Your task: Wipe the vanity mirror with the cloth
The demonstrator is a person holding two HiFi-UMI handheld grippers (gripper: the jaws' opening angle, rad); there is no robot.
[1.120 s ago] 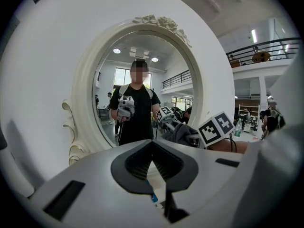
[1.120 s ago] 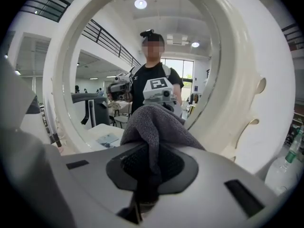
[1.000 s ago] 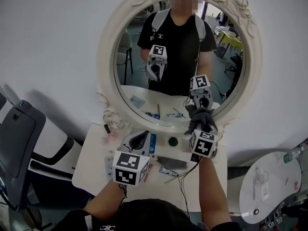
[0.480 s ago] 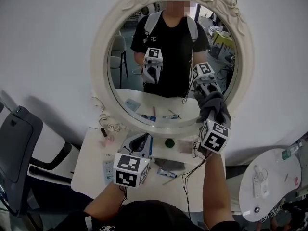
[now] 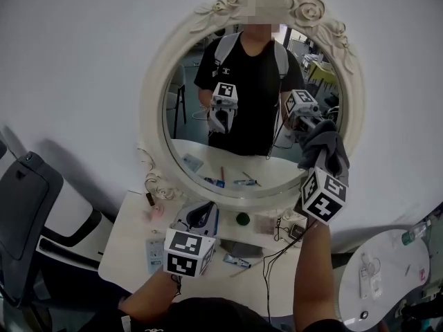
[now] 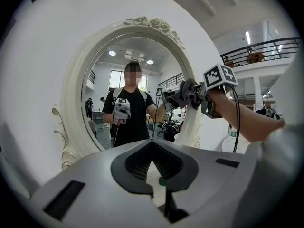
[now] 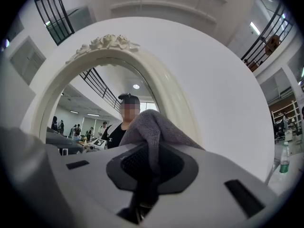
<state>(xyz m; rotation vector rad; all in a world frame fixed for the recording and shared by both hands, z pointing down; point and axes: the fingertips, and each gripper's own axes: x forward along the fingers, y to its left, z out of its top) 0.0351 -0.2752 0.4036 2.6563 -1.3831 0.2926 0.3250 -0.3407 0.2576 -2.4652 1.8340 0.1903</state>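
Vanity mirror point(image 5: 152, 109) frame: cream-white, carved with roses and scrolls.
Cloth point(image 5: 327, 147): plain grey.
Left gripper point(image 5: 201, 209): pale grey, dark ribbed pads; cube marked with black squares on white.
Right gripper point(image 5: 319, 156): coloured and marked alike.
Table point(image 5: 128, 247): white.
Wall point(image 5: 69, 61): white.
Chair point(image 5: 28, 192): dark grey.

A white table point(image 5: 124, 242) is sitting in the lower centre of the frame, with the vanity mirror point(image 5: 154, 116) standing along its back edge. 1 small dark bottle point(image 5: 149, 199) and a pink item point(image 5: 154, 214) are lying at its left. A flat packet point(image 5: 154, 247) is lying nearer the front. A dark green round thing point(image 5: 242, 218) is sitting mid-table, a blue tube point(image 5: 237, 261) below it, and black cables point(image 5: 274, 243) are trailing at the right.
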